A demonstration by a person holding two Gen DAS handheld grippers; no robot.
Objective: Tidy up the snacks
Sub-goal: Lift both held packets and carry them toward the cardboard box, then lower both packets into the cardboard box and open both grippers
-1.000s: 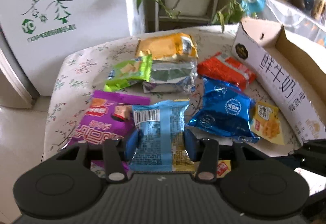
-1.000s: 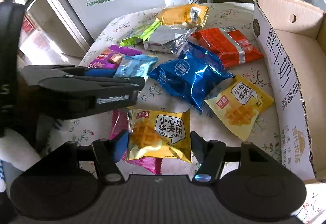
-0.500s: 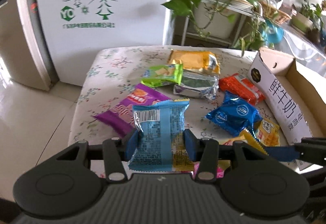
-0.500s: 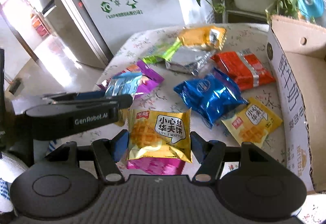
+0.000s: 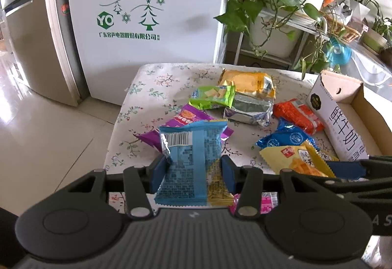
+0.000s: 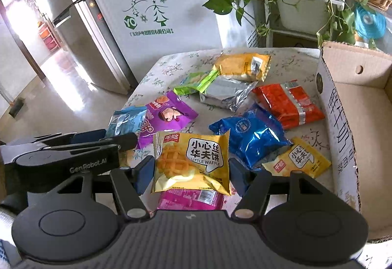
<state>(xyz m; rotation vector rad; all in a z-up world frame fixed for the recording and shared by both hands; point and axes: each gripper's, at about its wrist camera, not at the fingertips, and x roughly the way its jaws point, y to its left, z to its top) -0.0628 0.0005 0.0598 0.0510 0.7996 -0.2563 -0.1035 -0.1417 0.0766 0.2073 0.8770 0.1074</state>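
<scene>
Both grippers are now up off the table (image 5: 152, 87), each carrying a packet lifted clear of the pile. Left gripper (image 5: 193, 169) is clamped on the light-blue packet (image 5: 191, 158), which has risen with it and now hangs above the purple packet (image 5: 188, 119). Right gripper (image 6: 191, 171) is clamped on the yellow waffle packet (image 6: 193, 161), held over the pink packet (image 6: 191, 199). Neither grip has changed width; both packets look secure. The rest remain on the cloth: orange (image 6: 286, 102), dark-blue (image 6: 252, 136), silver (image 6: 225, 92), green (image 6: 196, 80) and a second waffle packet (image 6: 299, 158). The box (image 6: 362, 107) at right shows no snacks in its visible part. Pick step looks done; likely next is carrying both across to the box.
</scene>
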